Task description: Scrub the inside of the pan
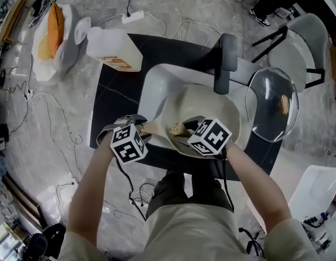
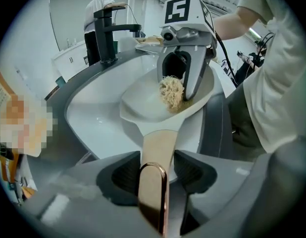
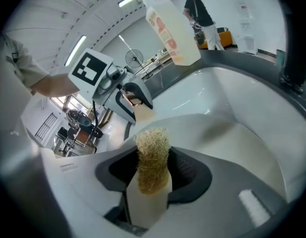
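Left gripper point(image 2: 157, 170) is clamping the pan handle point(image 2: 155, 148), its two dark pads pressing on either side of the pale stem just ahead of the rose-gold end cap. Right gripper point(image 3: 153, 170) is pinching a straw-coloured loofah scrubber point(image 3: 153, 152), whose fibrous tuft is sticking out past the pads.

The white pan point(image 1: 222, 107) is sitting in the white sink point(image 1: 157, 86), below the black faucet point(image 1: 225, 64). Its long axis is running from the handle at the person's left, across the front of the sink, into the bowl at the right. So the handle is pointing straight into the left jaws, and the bowl is opening directly under the right gripper, which is the nearer of the two to the inside surface.

In the left gripper view the scrubber is hanging down from the right jaws and appears to be touching the pan's inner wall on the side nearest the person, close to where the handle joins. Most of the bowl is lying beyond it, towards the faucet.

Both forearms are reaching forward and converging over the near edge of the sink, with the marker cubes facing up and nearly side by side. The right gripper is tilting downward into the bowl, and the left one is lying roughly level along the handle.

A glass lid point(image 1: 271, 105) is lying well apart to the right.
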{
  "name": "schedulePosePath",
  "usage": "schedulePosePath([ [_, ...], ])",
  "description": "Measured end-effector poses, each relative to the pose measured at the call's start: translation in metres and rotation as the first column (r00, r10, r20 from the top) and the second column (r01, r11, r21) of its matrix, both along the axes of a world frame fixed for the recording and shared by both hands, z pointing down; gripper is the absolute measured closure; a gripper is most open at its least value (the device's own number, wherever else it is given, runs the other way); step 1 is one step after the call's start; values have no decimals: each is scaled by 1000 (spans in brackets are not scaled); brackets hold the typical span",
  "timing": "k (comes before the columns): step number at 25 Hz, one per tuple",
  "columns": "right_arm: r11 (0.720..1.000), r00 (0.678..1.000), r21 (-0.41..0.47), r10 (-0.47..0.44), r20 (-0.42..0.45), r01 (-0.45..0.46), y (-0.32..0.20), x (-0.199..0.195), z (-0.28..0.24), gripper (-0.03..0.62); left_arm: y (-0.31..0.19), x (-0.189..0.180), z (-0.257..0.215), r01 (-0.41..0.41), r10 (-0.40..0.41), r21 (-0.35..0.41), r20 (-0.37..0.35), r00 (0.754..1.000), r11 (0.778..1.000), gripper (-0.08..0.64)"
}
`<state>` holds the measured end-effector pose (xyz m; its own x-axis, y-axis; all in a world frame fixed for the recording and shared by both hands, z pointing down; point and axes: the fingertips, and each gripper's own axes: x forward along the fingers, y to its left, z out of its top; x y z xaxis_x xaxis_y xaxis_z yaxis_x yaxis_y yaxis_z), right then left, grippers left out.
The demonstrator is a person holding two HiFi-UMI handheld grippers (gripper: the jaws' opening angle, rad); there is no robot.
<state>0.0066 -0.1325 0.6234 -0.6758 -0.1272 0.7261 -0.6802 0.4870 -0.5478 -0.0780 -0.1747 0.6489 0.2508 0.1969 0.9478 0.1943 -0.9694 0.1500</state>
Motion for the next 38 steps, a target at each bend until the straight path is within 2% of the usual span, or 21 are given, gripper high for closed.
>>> schedulePosePath([
  [3, 995, 995, -2, -95, -30, 95, 2, -11, 11, 408, -1, 1, 0, -11, 11, 4, -12, 1000, 1000, 344],
  [5, 994, 993, 20, -103, -49, 104, -5, -18, 18, 408, -1, 0, 0, -16, 16, 3, -22, 1000, 1000, 347],
  [10, 994, 996, 85, -62, -71, 68, -36, -20, 30, 410, 0, -1, -1, -10, 9, -16, -44, 999, 1000, 350],
  [14, 990, 987, 131, -31, -160, 52, -58, -6, 48, 412, -1, 0, -2, -6, 6, -12, -59, 998, 1000, 350],
  [20, 981, 940, 196, 66, -335, 1, -89, 29, 81, 417, -1, 1, -4, -5, 4, -22, -68, 998, 1000, 350],
  [23, 979, 917, 202, 71, -392, 11, -94, 47, 94, 419, -1, 1, -4, 0, -2, -22, -67, 998, 1000, 350],
  [26, 980, 870, 183, 23, -492, 77, -89, 74, 107, 419, -1, 1, -4, -1, 0, -23, -66, 998, 1000, 350],
  [32, 992, 756, 56, -51, -652, 116, -65, 135, 124, 420, -1, 1, -2, 2, -4, -28, -59, 998, 1000, 350],
  [36, 988, 683, -48, -135, -718, 145, -43, 164, 120, 420, -2, 1, -2, 4, -6, -26, -57, 998, 1000, 348],
  [38, 982, 661, -118, -188, -727, 149, -29, 172, 116, 420, -2, 1, -1, 8, -9, -20, -60, 998, 1000, 348],
])
